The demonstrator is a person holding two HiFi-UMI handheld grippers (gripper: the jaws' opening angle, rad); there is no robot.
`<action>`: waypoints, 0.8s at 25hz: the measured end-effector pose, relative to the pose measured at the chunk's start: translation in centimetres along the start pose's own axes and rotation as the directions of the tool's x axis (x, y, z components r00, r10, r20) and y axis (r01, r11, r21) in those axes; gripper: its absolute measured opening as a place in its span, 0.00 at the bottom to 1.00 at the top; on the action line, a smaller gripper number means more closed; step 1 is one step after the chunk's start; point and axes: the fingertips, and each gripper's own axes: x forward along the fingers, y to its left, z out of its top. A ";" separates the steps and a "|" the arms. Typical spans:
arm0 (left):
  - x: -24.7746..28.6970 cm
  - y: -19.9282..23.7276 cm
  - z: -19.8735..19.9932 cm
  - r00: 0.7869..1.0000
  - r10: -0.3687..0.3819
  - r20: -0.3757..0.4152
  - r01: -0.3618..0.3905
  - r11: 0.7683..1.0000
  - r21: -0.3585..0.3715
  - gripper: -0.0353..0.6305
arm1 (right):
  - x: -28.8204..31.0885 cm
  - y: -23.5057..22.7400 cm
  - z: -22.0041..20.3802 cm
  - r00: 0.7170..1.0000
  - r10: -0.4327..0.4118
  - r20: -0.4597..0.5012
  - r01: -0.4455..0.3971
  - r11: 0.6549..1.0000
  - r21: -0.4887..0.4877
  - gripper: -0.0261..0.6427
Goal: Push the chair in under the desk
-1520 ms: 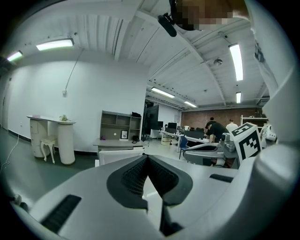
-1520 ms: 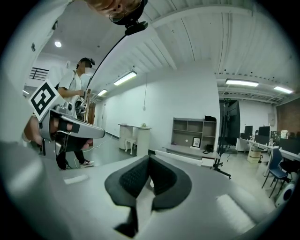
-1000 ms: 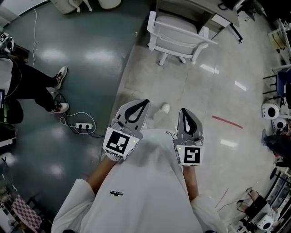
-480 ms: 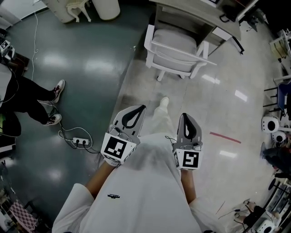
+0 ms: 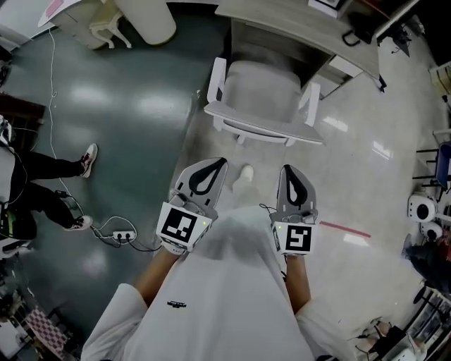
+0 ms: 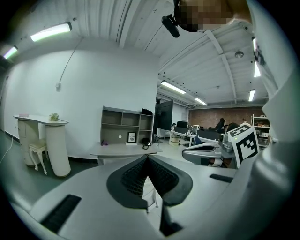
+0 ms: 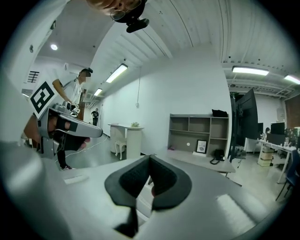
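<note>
— Looking at the two tongs, are they holding anything?

— No. The left tongs [image 5: 220, 162] are pressed shut with nothing in them. The right tongs [image 5: 287, 170] are closed tight too, and they are just as empty. The person holds them out in front of a white shirt [image 5: 225, 296], side by side. Both point at the chair.

— Where is the chair?

— The white chair [image 5: 261, 92] stands just ahead of the tongs. Its back rail is turned toward the person. The tongs are near that rail but do not touch it. The front of the seat is right at the edge of the surface [image 5: 296, 21]. Most of the chair sticks out over the floor [image 5: 141, 141].

— What else is down there?

— One white shoe [image 5: 244, 175] of the person shows between the two tongs. A power strip [image 5: 116, 236] with a cord lies on the dark part of the floor, off to the left. Another person [image 5: 42, 176] in black trousers stands near it. A short red line [image 5: 345, 229] is stuck on the pale part of the floor, to the right of the right tongs.
</note>
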 end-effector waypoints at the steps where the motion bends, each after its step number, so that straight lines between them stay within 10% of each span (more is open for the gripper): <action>1: 1.5 0.1 0.5 1.000 0.000 -0.003 0.000 1.000 0.004 0.06 | 1.0 -1.3 0.2 1.000 0.006 0.003 -0.006 1.000 -0.001 0.06; 20: 11.5 2.1 3.0 0.995 0.087 -0.051 -0.084 0.995 0.056 0.06 | 10.2 -9.5 -0.3 0.993 0.099 0.058 -0.102 0.993 0.060 0.06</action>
